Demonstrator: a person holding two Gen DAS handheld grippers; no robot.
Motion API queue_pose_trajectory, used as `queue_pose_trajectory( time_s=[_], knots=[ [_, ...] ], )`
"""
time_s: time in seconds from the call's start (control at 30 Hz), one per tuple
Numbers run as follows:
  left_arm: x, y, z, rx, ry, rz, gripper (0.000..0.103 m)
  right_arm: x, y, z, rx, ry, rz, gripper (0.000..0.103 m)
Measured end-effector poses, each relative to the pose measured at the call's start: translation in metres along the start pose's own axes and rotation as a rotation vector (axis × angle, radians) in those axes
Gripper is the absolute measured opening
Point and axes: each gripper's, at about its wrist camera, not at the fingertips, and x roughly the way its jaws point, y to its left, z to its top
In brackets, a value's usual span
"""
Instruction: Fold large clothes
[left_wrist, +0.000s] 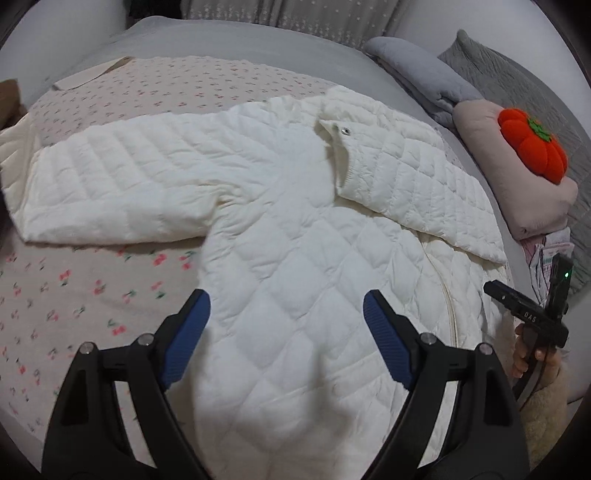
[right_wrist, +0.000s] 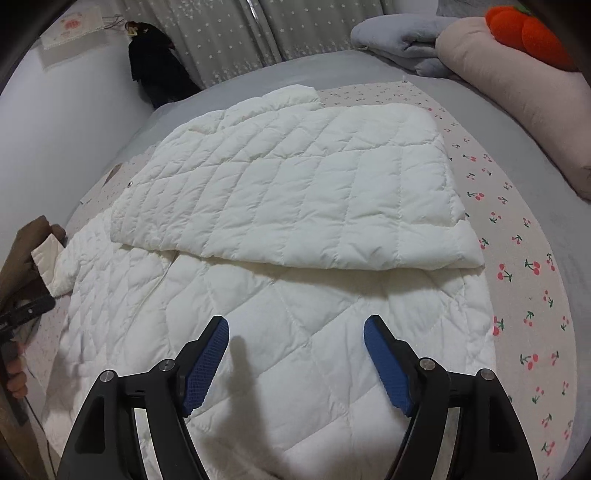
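— Both sets of jaws stand wide apart with nothing between them: the left gripper (left_wrist: 286, 317) hangs over the jacket's body, and the right gripper (right_wrist: 295, 345) does the same from the other side.

— And the bed (right_wrist: 535, 155) under it all?

— Grey cover, with a pale cherry-print sheet (left_wrist: 74, 295) spread on top. The white quilted jacket (left_wrist: 280, 280) lies flat on that sheet, taking up most of it.

— How do the sleeves lie?

— From the left wrist view, one sleeve (left_wrist: 110, 184) stretches straight out to the side across the sheet. The other sleeve (right_wrist: 295, 192) is folded in over the chest, lying on the body of the jacket.

— What sits beyond it?

— A pinkish pillow (left_wrist: 517, 177) at the head of the bed, with a grey folded blanket (left_wrist: 424, 70) beside it. An orange plush pumpkin (left_wrist: 532, 144) rests on the pillow.

— Anything smaller?

— A metal snap (left_wrist: 345, 130) shows on the jacket's collar flap. The right gripper's black body appears at the edge of the left wrist view, just beside the jacket's hem side.
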Motion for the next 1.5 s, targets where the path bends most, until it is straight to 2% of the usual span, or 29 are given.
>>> queue_pose_trajectory(
  time_s=[0.1,0.23,0.3,0.33,0.5,0.57,0.6,0.67,0.7,0.73,0.8,0.9,1.03,1.17,1.37,1.5],
  knots=[
    [-0.026,0.046,-0.004,-0.084,-0.035,0.062,0.087,-0.007,0.013,-0.014,-0.011,0.021,0.0,0.08],
    [-0.024,0.105,-0.004,-0.228,-0.043,0.169,0.09,-0.009,0.022,-0.029,0.011,0.059,0.0,0.08],
    [-0.015,0.133,-0.001,-0.295,-0.064,0.194,0.09,-0.009,0.026,-0.034,0.031,0.071,0.016,0.081],
    [-0.009,0.147,0.003,-0.312,-0.093,0.229,0.09,-0.009,0.028,-0.037,0.036,0.077,0.023,0.081],
    [0.023,0.195,0.028,-0.352,-0.272,0.522,0.09,-0.006,0.04,-0.038,0.025,0.079,-0.018,0.082],
    [0.033,0.205,0.037,-0.341,-0.331,0.593,0.089,-0.007,0.042,-0.037,0.024,0.08,-0.016,0.082],
    [0.038,0.21,0.041,-0.345,-0.349,0.605,0.089,-0.007,0.043,-0.036,0.023,0.08,-0.018,0.082],
    [0.048,0.22,0.047,-0.392,-0.368,0.576,0.064,-0.008,0.043,-0.036,0.023,0.08,-0.019,0.082],
    [0.051,0.224,0.05,-0.416,-0.374,0.593,0.016,-0.008,0.042,-0.037,0.025,0.081,-0.019,0.082],
    [0.053,0.225,0.053,-0.429,-0.37,0.596,0.005,-0.007,0.041,-0.037,0.027,0.083,-0.02,0.082],
    [0.045,0.216,0.058,-0.426,-0.435,0.583,0.004,-0.006,0.037,-0.038,0.032,0.085,-0.024,0.082],
    [0.02,0.174,0.068,-0.325,-0.554,0.544,0.004,-0.007,0.034,-0.039,0.039,0.074,-0.012,0.082],
    [-0.017,0.099,0.093,-0.184,-0.661,0.411,0.003,-0.008,0.03,-0.04,0.05,0.056,0.013,0.082],
    [-0.046,0.015,0.117,-0.05,-0.725,0.284,0.003,-0.012,0.027,-0.04,0.076,0.041,0.05,0.082],
    [-0.048,-0.108,0.133,0.15,-0.721,0.115,0.004,-0.028,0.019,-0.036,0.107,-0.003,0.084,0.082],
    [-0.031,-0.156,0.125,0.285,-0.652,-0.012,0.004,-0.04,0.006,-0.03,0.132,-0.033,0.092,0.082]
  ],
)
